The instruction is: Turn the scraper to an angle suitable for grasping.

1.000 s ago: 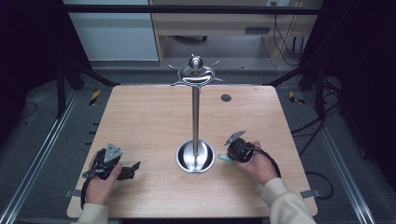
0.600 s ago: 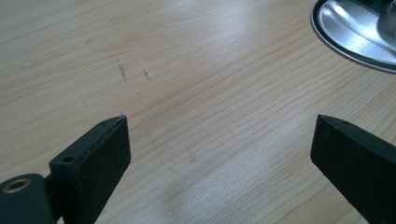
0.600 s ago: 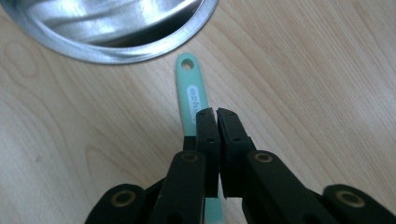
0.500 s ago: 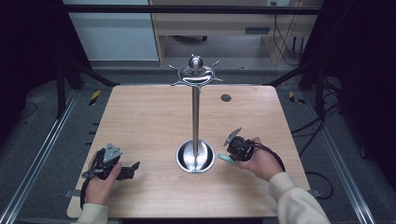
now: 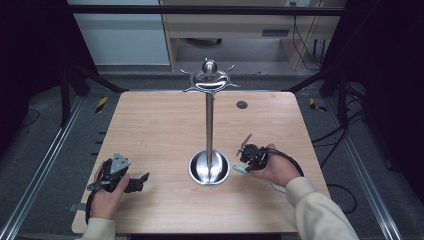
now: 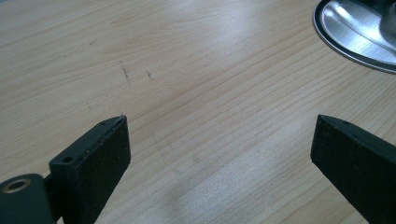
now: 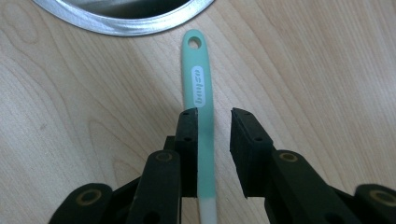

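A mint-green utensil handle (image 7: 201,88) with a hole at its tip lies on the wooden table (image 5: 150,125), pointing at the stand's round steel base (image 7: 116,18). My right gripper (image 7: 214,114) straddles the handle. Its left jaw touches the handle, and a thin strip of wood shows before the right jaw. In the high view the handle (image 5: 240,169) sticks out of my right gripper (image 5: 246,163) just right of the base (image 5: 209,167). My left gripper (image 5: 142,179) rests at the front left, open (image 6: 219,126) over bare wood.
A tall steel pole (image 5: 209,125) rises from the base to a ring of hooks (image 5: 209,76) at the top. A small dark round inset (image 5: 242,105) sits at the table's back right. The base's rim (image 6: 355,32) lies ahead of my left gripper.
My right hand and gripper have shifted slightly towards the stand's base. The left gripper has not moved.
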`<state>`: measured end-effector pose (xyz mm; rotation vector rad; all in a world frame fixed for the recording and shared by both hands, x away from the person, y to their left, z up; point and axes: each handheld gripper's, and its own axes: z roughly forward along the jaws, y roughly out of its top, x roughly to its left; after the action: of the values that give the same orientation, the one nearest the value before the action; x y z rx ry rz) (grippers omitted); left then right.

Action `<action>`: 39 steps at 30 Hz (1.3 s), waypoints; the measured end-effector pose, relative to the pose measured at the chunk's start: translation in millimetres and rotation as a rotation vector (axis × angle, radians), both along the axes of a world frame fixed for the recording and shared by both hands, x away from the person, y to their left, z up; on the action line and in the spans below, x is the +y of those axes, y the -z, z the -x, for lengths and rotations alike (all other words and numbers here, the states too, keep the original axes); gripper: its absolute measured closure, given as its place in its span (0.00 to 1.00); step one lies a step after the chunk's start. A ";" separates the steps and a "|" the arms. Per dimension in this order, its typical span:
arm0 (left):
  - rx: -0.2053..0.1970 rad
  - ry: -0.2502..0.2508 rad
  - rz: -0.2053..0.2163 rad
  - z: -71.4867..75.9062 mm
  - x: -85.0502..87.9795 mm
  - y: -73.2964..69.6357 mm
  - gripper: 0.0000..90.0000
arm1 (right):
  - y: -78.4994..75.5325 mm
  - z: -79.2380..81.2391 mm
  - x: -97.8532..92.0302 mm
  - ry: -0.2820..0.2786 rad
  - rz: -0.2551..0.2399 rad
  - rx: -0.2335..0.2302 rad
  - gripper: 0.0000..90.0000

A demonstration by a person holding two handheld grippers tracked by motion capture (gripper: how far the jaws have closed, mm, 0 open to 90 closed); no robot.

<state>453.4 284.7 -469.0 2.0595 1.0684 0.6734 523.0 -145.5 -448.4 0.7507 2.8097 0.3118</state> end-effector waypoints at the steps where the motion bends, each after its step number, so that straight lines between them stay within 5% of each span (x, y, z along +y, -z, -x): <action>1: 0.000 0.000 0.000 0.0 0.0 0.0 0.05 | 0.0 0.0 0.0 0.000 0.000 0.000 0.81; 39: -0.010 0.005 -0.001 1.4 0.1 -1.4 0.05 | 11.9 -14.6 14.1 -0.004 0.071 0.110 0.78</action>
<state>452.0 284.8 -467.6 2.0571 1.0575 0.6809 537.7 -131.3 -460.4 0.7692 2.9080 0.1750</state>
